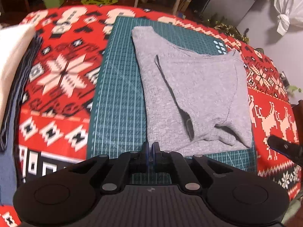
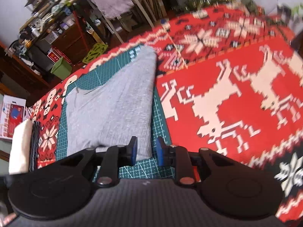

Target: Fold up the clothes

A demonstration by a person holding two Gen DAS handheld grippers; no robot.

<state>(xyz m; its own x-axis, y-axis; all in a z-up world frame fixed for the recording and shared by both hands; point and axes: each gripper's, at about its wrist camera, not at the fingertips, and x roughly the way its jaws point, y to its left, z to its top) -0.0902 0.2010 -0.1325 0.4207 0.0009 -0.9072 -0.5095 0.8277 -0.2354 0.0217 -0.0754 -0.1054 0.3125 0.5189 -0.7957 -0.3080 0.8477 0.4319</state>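
So the grey sweater (image 1: 191, 94) is lying partly folded on the green cutting mat (image 1: 117, 102), which sits on a tabletop covered with a red Nordic-pattern blanket (image 1: 56, 79). The left hand-held gripper (image 1: 151, 149) is clenched with its blue pads pressed together, nothing between them, hovering by the sweater's near edge. The right hand-held gripper (image 2: 146, 149) is released, jaws apart, just over the sweater's near corner and not gripping it. Off to the left there's a stack of folded clothes (image 2: 24, 143) with a white piece showing.
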